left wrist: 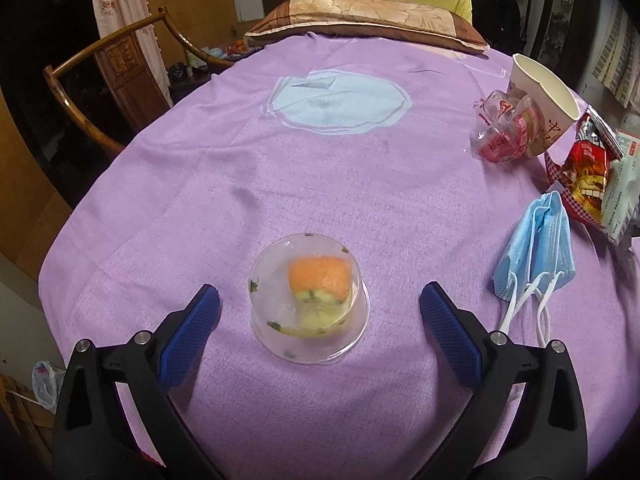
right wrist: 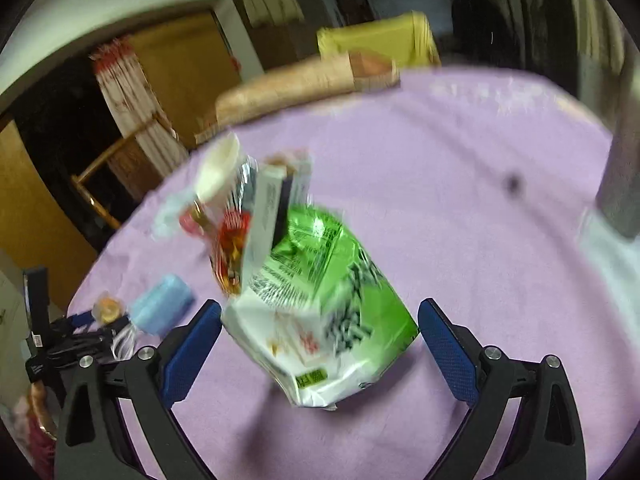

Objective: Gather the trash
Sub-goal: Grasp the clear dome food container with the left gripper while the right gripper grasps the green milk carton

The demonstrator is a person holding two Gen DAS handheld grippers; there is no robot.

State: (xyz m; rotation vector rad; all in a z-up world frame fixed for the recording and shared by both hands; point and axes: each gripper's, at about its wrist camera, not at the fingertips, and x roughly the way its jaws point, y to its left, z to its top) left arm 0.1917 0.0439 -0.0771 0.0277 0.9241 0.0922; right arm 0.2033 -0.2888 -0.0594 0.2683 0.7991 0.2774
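In the left wrist view a clear plastic cup (left wrist: 310, 298) lies upside down on the purple cloth (left wrist: 320, 180), with orange and yellow food scraps inside. My left gripper (left wrist: 319, 308) is open, its blue fingers on either side of the cup, not touching it. To the right lie a blue face mask (left wrist: 538, 248), a red snack bag (left wrist: 592, 184), a paper cup (left wrist: 540, 100) and a clear wrapper (left wrist: 502, 128). In the blurred right wrist view a green and white snack bag (right wrist: 320, 300) lies between the open fingers of my right gripper (right wrist: 319, 312).
A wooden chair (left wrist: 104, 80) stands at the left of the table and a cushion (left wrist: 360, 20) lies at the far edge. In the right wrist view the left gripper's body (right wrist: 60, 344) is at the left edge and a grey post (right wrist: 624, 160) is at the right.
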